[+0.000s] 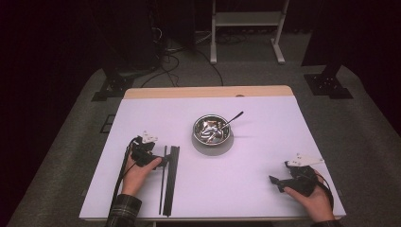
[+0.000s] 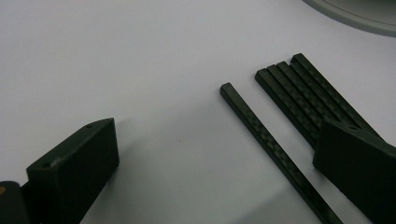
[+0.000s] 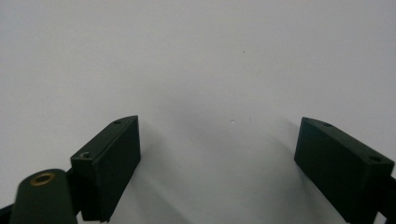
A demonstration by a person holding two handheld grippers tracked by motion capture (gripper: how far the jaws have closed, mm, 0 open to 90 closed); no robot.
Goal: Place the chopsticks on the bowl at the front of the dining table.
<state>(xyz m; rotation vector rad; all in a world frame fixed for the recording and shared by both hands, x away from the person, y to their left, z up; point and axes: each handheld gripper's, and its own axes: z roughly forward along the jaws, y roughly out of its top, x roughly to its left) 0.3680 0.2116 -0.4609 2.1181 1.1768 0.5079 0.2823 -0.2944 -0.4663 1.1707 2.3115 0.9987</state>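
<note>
The left tongs (image 2: 210, 172) gape wide and empty on the surface (image 1: 246, 189), straddling one loose black stick (image 2: 271, 144) beside the bundled sticks (image 2: 303, 93). The right tongs (image 3: 219, 158) also gape empty, well apart. Closing skewed could push the loose stick into the bundle or toward the bowl (image 1: 213, 132).

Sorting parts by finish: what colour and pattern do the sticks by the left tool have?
Black with a woven checker pattern; the sticks show it best in the left gripper view.

Lab recording setup: white tabletop (image 1: 142, 118) on grey carpet, dark curtains around, cables (image 1: 165, 59) at 11 o'clock, white stand frame (image 1: 246, 21) at 12.
</note>
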